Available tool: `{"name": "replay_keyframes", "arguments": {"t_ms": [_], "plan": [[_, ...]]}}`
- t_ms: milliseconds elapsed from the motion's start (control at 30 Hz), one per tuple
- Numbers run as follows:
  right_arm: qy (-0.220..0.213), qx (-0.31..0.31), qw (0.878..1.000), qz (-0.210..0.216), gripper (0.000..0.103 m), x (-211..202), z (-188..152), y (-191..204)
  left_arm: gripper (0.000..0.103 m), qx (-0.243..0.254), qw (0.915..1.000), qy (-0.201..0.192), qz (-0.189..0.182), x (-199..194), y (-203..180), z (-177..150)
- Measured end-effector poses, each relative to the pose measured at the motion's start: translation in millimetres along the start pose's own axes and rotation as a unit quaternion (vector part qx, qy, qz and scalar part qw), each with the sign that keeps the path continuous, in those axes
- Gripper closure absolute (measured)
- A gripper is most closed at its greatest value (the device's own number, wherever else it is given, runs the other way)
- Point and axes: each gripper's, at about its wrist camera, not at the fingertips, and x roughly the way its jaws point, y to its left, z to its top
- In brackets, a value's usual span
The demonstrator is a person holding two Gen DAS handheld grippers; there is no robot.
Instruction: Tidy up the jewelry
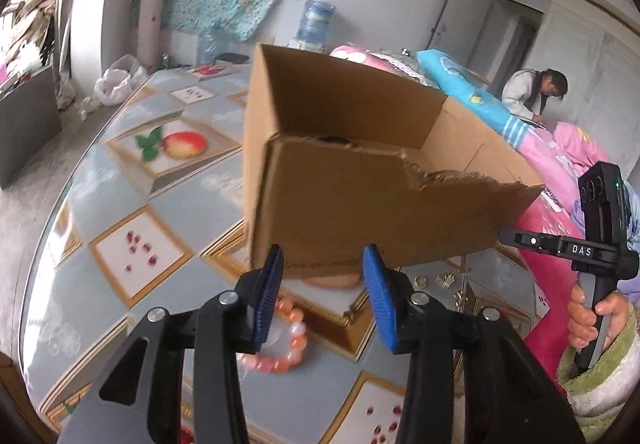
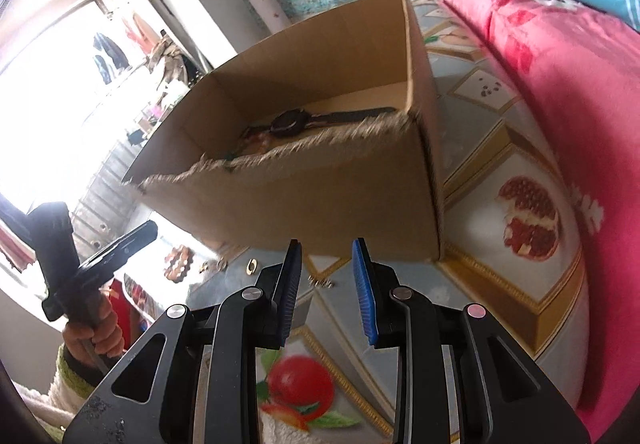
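Left wrist fisheye rides on the left hand-held gripper (image 1: 323, 264), facing forward and down along its fingers, close to the counter (image 1: 120, 188). It sees the cardboard box (image 1: 360, 212) from its left side. Right wrist fisheye sits on the right hand-held gripper (image 2: 326, 260), same downward tilt, equally close. Both views share the box, the counter and the pink bedding (image 2: 560, 84), and each catches the other gripper at frame edge.

Left gripper (image 1: 323, 272), right gripper (image 2: 326, 266): black angular frames, ribbed blue pads, silver round screws. White "DAS" lettering beside right gripper's handle. Fuzzy green-white sleeve (image 1: 596, 376).
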Motion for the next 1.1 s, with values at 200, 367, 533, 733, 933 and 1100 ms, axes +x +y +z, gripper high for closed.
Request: {"name": "replay_keyframes", "arguments": {"t_ms": [200, 367, 533, 733, 933, 1100], "plan": [[-0.004, 0.002, 1.0, -0.001, 0.075, 2, 2, -2, 0.059, 0.001, 1.0, 0.0, 0.002, 8, -2, 6], [0.0, -0.001, 1.0, 0.008, 0.075, 5, 1, -6, 0.059, -0.004, 1.0, -0.001, -0.002, 9, -1, 5], [0.001, -0.004, 1.0, 0.012, 0.066, 3, -1, -7, 0.059, -0.006, 1.0, 0.002, 0.0, 9, -4, 3], [0.011, -0.028, 1.0, 0.009, 0.056, 1, -14, -1, 0.059, 0.006, 0.9999, 0.008, 0.003, 5, -14, -2], [0.022, -0.044, 0.999, 0.011, 0.052, -1, -29, 5, 0.055, 0.025, 0.9995, 0.019, 0.006, 3, -29, -13], [0.026, -0.06, 0.998, 0.009, 0.052, -2, -39, 12, 0.052, 0.052, 0.9981, 0.033, 0.008, 4, -45, -24]]}}
